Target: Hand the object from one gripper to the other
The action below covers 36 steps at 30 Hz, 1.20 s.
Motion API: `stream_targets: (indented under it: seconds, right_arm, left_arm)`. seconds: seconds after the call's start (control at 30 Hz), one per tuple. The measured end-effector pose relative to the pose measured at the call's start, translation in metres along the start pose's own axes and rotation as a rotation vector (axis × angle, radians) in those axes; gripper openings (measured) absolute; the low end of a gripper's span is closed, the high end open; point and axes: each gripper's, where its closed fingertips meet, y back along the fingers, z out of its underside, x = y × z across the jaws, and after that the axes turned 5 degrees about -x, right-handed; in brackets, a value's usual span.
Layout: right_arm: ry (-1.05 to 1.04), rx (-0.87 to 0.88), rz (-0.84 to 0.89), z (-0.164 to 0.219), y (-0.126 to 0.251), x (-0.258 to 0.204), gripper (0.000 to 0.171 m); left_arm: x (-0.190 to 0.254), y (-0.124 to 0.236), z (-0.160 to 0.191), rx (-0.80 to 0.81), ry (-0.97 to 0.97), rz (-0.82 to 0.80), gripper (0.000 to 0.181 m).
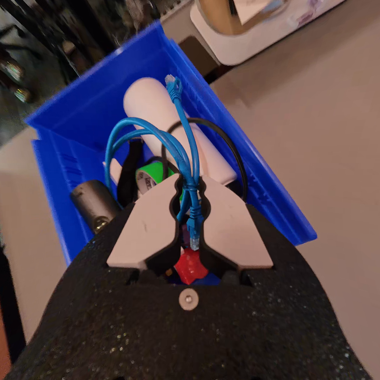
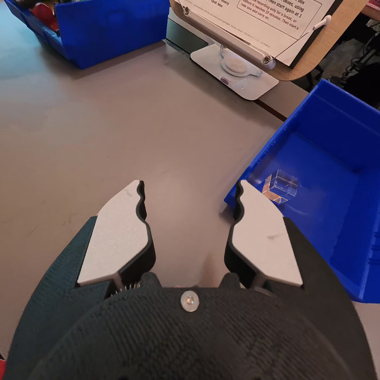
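Gripping a bundled blue network cable (image 1: 190, 185) at its tied waist, the left gripper (image 1: 190, 186) is holding the object above the cluttered blue bin (image 1: 86, 107), its jaws pinching in on the knot so the loops and both plug ends are hanging free rather than slipping loose. Directly beneath the cable, inside that bin, a pale cylinder (image 1: 148, 107), a green tape roll (image 1: 152, 171), a black cable loop (image 1: 232, 148), a dark metal cylinder (image 1: 92, 198) and a red block (image 1: 190, 267) are lying jumbled together, which suggests the cable is being drawn out of this pile for the hand-over.

Away from that bin, over bare grey tabletop (image 2: 123, 123), the right gripper (image 2: 190, 197) is waiting with its jaws spread wide and nothing between them, apparently readied to receive the bundle. Just beside its right jaw, a second blue bin (image 2: 320, 115) is sitting with a clear cube (image 2: 281, 186) on its floor, probably the drop-off. A document stand (image 2: 236, 67) is standing farther back, between the two bins.

Grasping at the knot is likely leaving the loops exposed for the receiving jaws to take.
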Motion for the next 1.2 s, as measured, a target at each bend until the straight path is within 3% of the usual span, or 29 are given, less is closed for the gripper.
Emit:
stream_targets:
  seconds: [0.03,0.23,0.37,0.57,0.7,0.83,0.9,1.03,1.1,1.2]
  right_arm:
    - [-0.003,0.007,-0.002,-0.001,0.000,0.000,0.084]
    - [-0.002,0.034,-0.006,-0.007,0.000,-0.002,0.083]
    - [-0.003,0.039,-0.002,-0.008,-0.003,-0.003,0.083]
    - [-0.004,0.210,-0.087,-0.042,0.004,-0.027,0.083]
    - [0.016,0.352,-0.239,-0.075,0.009,-0.070,0.082]
    - [0.243,0.433,-0.140,-0.098,0.015,-0.103,0.088]
    - [0.256,0.431,-0.148,-0.100,0.014,-0.112,0.095]
    - [0.093,0.560,-0.396,-0.100,0.012,-0.124,0.097]
    - [0.035,0.586,-0.557,-0.096,0.014,-0.134,0.088]
    - [0.047,0.619,-0.613,-0.091,0.012,-0.146,0.083]
  left_arm:
    - [-0.004,0.006,-0.005,0.029,-0.006,-0.017,0.015]
    - [-0.035,0.047,-0.039,0.211,-0.029,-0.134,0.014]
    - [-0.037,0.080,-0.061,0.374,-0.053,-0.121,0.014]
    - [0.014,0.139,-0.087,0.612,-0.144,0.056,0.014]
    - [0.087,0.174,-0.088,0.733,-0.207,0.310,0.014]
    - [0.163,0.199,-0.067,0.775,-0.178,0.675,0.014]
    - [0.198,0.210,-0.050,0.774,-0.172,0.862,0.014]
    - [0.255,0.236,-0.017,0.766,-0.163,1.221,0.014]
    - [0.275,0.245,-0.004,0.743,-0.154,1.362,0.014]
    - [0.297,0.256,0.008,0.716,-0.165,1.505,0.014]
